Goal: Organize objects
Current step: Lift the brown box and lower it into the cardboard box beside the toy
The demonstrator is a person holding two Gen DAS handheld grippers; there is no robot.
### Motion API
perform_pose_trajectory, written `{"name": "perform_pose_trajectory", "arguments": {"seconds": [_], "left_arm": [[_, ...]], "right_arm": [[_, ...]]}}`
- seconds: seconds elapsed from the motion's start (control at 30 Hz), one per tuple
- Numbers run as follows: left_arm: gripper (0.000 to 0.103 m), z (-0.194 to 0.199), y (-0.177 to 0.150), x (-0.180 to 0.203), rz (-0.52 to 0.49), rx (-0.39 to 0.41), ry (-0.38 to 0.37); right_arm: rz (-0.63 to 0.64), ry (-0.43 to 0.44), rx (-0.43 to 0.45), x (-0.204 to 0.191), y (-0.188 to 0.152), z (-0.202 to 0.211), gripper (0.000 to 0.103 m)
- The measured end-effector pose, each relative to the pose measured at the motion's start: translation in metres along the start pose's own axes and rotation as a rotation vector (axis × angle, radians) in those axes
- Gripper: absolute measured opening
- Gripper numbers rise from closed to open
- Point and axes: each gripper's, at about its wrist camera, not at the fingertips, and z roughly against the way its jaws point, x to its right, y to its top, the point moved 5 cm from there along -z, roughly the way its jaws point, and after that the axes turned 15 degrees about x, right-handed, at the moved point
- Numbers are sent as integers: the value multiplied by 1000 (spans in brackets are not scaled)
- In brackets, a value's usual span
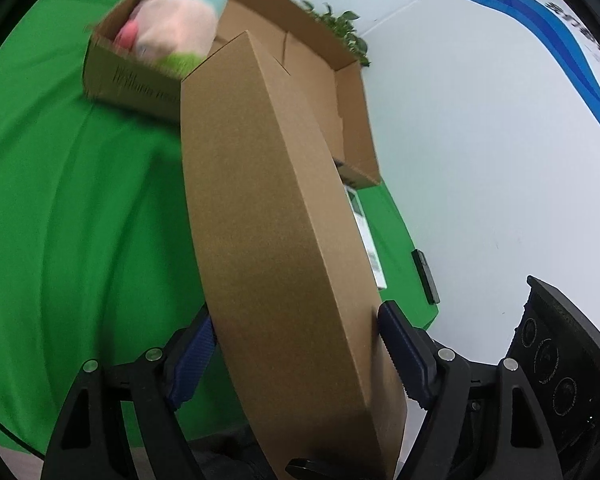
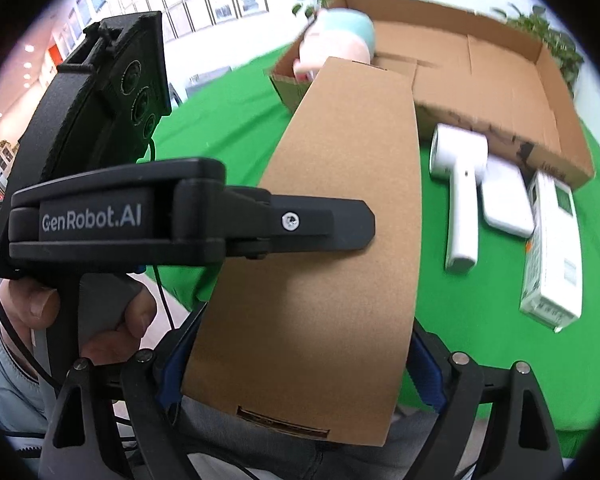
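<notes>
A flat closed brown cardboard box [image 1: 276, 216] is held off the green-covered table by both grippers. In the left wrist view, my left gripper [image 1: 296, 320] is shut on it, with a blue pad against each long side. My right gripper [image 2: 306, 332] is shut on the same box [image 2: 332, 208] across its width near its close end. My left gripper [image 2: 356, 228] also shows in the right wrist view, clamped over the box's left edge. Behind it stands a large open cardboard tray [image 2: 556, 136] with a pink and mint plush toy [image 2: 340, 40] in its left end.
On the green cloth [image 2: 480, 340], right of the held box, lie a white handheld device [image 2: 460, 184], a flat white pack [image 2: 504, 200] and a white printed carton [image 2: 552, 248]. A black bar [image 1: 426, 276] lies near the table edge. Leafy plants [image 2: 548, 36] stand behind the tray. A hand [image 2: 112, 320] grips the left handle.
</notes>
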Motion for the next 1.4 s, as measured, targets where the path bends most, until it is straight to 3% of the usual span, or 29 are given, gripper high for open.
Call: {"name": "perform_pose_trajectory", "arguments": {"seconds": [0.4,0.57,0.8,0.97,1.17,1.4], "left_arm": [[74,6,100,80,-251,153,-29],[73,-10,142,94,-285,161,-27],[74,-59,205,97,-286,153,-8],[73,-82,251,90,-263,132,10],[73,-115,268,49,-224,98,57],[73,-147,259,4,-182,29,100]], "right_arm": [[22,-67,279,12,78,37,88],[13,-88,324,47,126,17,86],[2,-92,327,102,175,-28,85],[-17,-84,308,114,204,-51,85],[-61,-38,253,124,214,-87,85],[-93,-15,181,127,194,-126,85]]}}
